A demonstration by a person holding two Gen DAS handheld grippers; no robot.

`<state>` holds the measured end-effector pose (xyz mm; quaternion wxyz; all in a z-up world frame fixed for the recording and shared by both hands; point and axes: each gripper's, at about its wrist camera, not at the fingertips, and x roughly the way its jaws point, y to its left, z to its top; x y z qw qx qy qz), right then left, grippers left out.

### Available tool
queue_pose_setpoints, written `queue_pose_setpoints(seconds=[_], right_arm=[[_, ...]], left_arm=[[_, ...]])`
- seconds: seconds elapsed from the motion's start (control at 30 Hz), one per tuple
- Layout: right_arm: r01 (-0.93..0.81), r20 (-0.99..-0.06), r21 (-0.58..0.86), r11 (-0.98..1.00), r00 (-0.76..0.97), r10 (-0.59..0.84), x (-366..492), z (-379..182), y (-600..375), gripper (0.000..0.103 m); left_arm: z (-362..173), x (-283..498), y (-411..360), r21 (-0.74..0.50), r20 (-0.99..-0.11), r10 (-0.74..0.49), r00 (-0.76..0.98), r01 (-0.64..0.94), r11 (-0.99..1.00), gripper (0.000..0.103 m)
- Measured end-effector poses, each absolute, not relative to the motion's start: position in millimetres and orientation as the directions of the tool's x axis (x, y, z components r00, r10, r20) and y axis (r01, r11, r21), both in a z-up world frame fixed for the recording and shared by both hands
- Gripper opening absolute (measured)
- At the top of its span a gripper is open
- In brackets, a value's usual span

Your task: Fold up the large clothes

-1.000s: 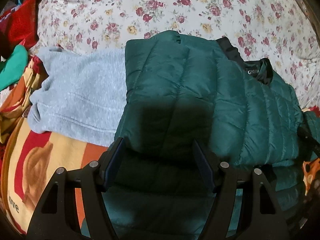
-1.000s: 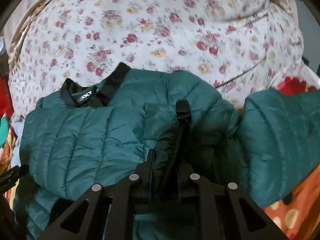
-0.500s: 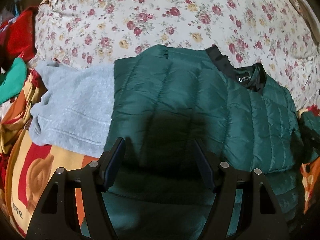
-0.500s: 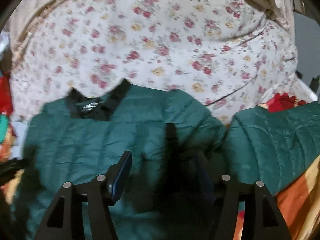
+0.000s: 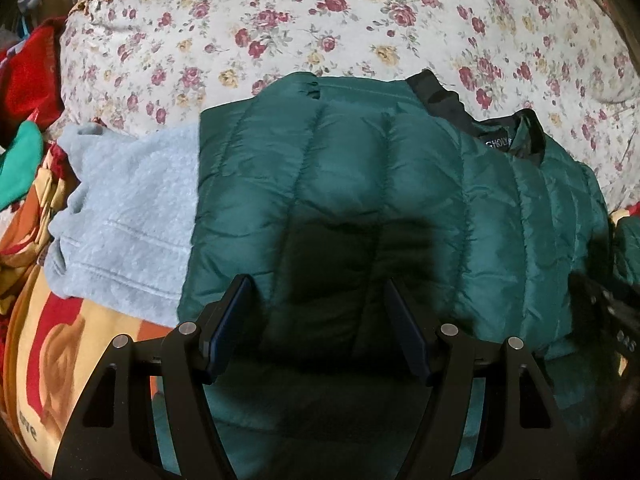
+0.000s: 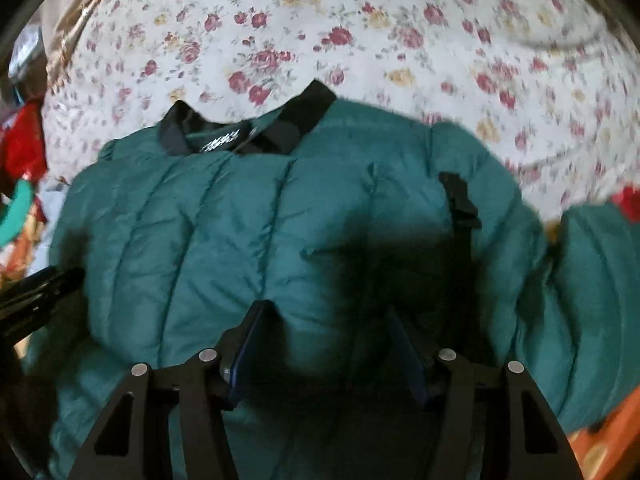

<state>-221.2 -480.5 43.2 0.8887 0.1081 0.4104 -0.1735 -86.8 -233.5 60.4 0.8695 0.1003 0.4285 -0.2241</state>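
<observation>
Left gripper (image 5: 318, 300) spread wide, right gripper (image 6: 326, 330) likewise, both empty above the green puffer jacket (image 5: 360, 184); grey sweatshirt (image 5: 128, 216) tucked under its left edge; floral quilt (image 5: 320, 20) beyond.

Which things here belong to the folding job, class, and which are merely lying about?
Part of the job:
green puffer jacket
left gripper, open above it
right gripper, open above it

Lying about:
grey sweatshirt
floral bedcover
red cloth
orange patterned blanket
</observation>
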Motion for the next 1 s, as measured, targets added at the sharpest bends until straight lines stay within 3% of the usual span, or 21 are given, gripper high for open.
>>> queue_pose_setpoints(seconds=[0.1,0.17,0.43,0.77,0.93,1.0], right_arm=[[0.413,-0.760,0.039,0.910,0.603,-0.241,-213.1,40.5,-487.4,0.058],[0.419,-0.758,0.050,0.907,0.607,-0.238,-214.6,39.5,-489.0,0.058],[0.389,-0.710,0.195,0.900,0.690,-0.144,-247.9,69.7,-484.4,0.058],[0.456,-0.759,0.141,0.879,0.619,-0.200,-227.4,34.9,-493.4,0.059],[0.462,-0.745,0.147,0.874,0.633,-0.209,-236.1,53.4,-487.0,0.059],[0.470,-0.736,0.158,0.868,0.643,-0.214,-244.5,61.0,-485.0,0.067]], left_arm=[[58.4,-87.8,-240.7,-0.019,-0.789,-0.305,0.533,0.476,0.879,0.079],[56.9,-89.7,-242.7,-0.013,-0.787,-0.301,0.538,0.474,0.880,0.080],[54.0,-88.6,-242.0,-0.016,-0.789,-0.301,0.536,0.472,0.882,0.081],[54.4,-92.6,-244.9,-0.004,-0.785,-0.296,0.545,0.472,0.882,0.083],[69.6,-103.6,-233.6,-0.043,-0.777,-0.327,0.538,0.473,0.880,0.083],[78.9,-109.9,-228.6,-0.061,-0.764,-0.346,0.545,0.472,0.879,0.083]])
